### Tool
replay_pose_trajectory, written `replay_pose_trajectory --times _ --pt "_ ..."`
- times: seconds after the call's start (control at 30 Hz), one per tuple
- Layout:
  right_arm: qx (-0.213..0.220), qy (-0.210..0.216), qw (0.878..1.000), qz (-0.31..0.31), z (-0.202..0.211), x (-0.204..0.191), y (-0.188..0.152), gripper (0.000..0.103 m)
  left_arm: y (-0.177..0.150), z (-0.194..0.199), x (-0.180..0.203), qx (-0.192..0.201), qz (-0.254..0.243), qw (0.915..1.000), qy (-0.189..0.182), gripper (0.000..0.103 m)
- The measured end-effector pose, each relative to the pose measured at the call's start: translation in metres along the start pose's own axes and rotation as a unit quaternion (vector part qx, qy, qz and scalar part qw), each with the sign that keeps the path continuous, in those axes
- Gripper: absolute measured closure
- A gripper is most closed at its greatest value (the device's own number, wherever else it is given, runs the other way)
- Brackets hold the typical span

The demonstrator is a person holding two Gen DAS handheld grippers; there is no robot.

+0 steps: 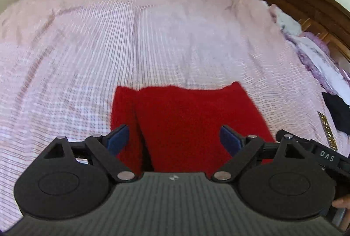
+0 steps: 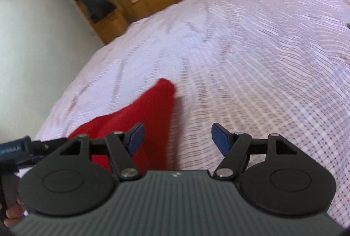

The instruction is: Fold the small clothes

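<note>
Left claw (image 1: 174, 139): I hold it over the red cloth, its blue pads spread wide, gripping nothing.
Right claw (image 2: 177, 137): mine too, pads apart and empty, poised beside the cloth's right edge.
Red cloth (image 1: 192, 122): folded, lying flat on the bed, one corner pointing away from me.
Bed (image 1: 142, 39): pink checked cover, rumpled.
Clothes pile (image 1: 317, 56): purple and white, at the bed's far right.

The red cloth (image 1: 192, 122) looks soft and fuzzy. The bed cover (image 1: 131, 39) is thin, crinkly checked cloth. Each hand-held gripper (image 1: 175, 139) is matt black plastic with shiny metal pins and smooth blue pads (image 2: 136, 137). The headboard (image 1: 306, 2) is shiny dark wood.
</note>
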State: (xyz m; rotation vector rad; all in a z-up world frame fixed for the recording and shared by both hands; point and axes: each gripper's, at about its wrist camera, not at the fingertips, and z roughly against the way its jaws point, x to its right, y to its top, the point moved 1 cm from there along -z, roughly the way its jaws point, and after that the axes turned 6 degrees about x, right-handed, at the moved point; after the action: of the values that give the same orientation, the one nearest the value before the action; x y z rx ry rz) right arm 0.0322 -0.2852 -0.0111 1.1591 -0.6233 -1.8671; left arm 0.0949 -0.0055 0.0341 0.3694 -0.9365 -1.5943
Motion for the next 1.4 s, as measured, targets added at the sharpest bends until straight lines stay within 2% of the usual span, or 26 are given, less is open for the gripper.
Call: replay_pose_trajectory --times 0.1,0.17,0.2,0.23,0.27,0.3,0.33,0.37,0.4,0.53,0.6,0.7,0.8,0.87,1.0,1.2,1.4 --pt "0.006 -0.032 0.999 0.002 -0.008 0.006 -0.002 0.033 -0.008 -0.018 -0.008 -0.011 0.027 0.9994 -0.019 0.019" --pt "0.002 -0.03 0.999 0.019 -0.017 0.004 -0.006 0.035 -0.011 -0.023 -0.011 -0.01 0.034 0.999 -0.029 0.031" --pt "-0.002 -0.02 0.999 0.032 -0.022 0.002 -0.008 0.041 -0.013 -0.025 -0.013 -0.003 0.035 0.999 -0.029 0.036" --pt "-0.007 -0.012 0.999 0.046 -0.029 -0.002 -0.011 0.05 -0.013 -0.024 -0.015 0.002 0.039 0.9986 -0.036 0.048" --pt "-0.006 -0.006 0.999 0.054 -0.033 -0.004 -0.012 0.054 -0.014 -0.022 -0.017 0.006 0.048 0.9977 -0.046 0.058" --pt "-0.003 0.009 0.998 0.057 -0.036 -0.006 -0.014 0.067 -0.015 -0.019 -0.02 0.012 0.059 0.9968 -0.054 0.062" --pt "-0.006 0.029 0.998 0.05 -0.037 -0.008 -0.013 0.085 -0.015 -0.016 -0.022 0.02 0.06 0.9965 -0.054 0.072" --pt "-0.012 0.051 0.998 0.041 -0.037 -0.01 -0.013 0.093 -0.015 -0.011 -0.023 0.028 0.057 0.9966 -0.053 0.074" --pt "-0.016 0.069 0.997 0.042 -0.036 -0.015 -0.012 0.098 -0.016 -0.004 -0.024 0.038 0.056 0.9964 -0.051 0.074" --pt "-0.005 0.112 0.986 0.123 -0.015 -0.057 -0.017 0.098 -0.022 0.039 -0.032 0.087 0.033 0.9955 -0.021 0.075" --pt "0.003 0.12 0.979 0.166 -0.003 -0.08 -0.023 0.098 -0.026 0.053 -0.045 0.093 0.037 0.9949 0.0 0.075" --pt "0.02 0.098 0.964 0.245 0.006 -0.112 -0.039 0.098 -0.032 0.046 -0.066 0.067 0.052 0.996 0.027 0.074" --pt "0.037 0.034 0.944 0.325 0.005 -0.131 -0.06 0.098 -0.038 0.019 -0.078 0.042 0.047 0.9973 0.038 0.074" --pt "0.04 0.007 0.937 0.348 0.001 -0.132 -0.07 0.098 -0.038 0.006 -0.08 0.039 0.054 0.997 0.038 0.071" --pt "0.034 -0.003 0.943 0.331 0.007 -0.128 -0.063 0.098 -0.036 -0.003 -0.08 0.043 0.028 0.9973 0.054 0.064" --pt "0.038 0.034 0.956 0.29 0.038 -0.122 -0.05 0.098 -0.039 0.024 -0.076 0.045 0.034 0.9956 0.075 0.048" --pt "0.04 0.058 0.972 0.225 0.068 -0.114 -0.057 0.097 -0.05 0.068 -0.056 0.047 0.039 0.9966 0.055 0.046"
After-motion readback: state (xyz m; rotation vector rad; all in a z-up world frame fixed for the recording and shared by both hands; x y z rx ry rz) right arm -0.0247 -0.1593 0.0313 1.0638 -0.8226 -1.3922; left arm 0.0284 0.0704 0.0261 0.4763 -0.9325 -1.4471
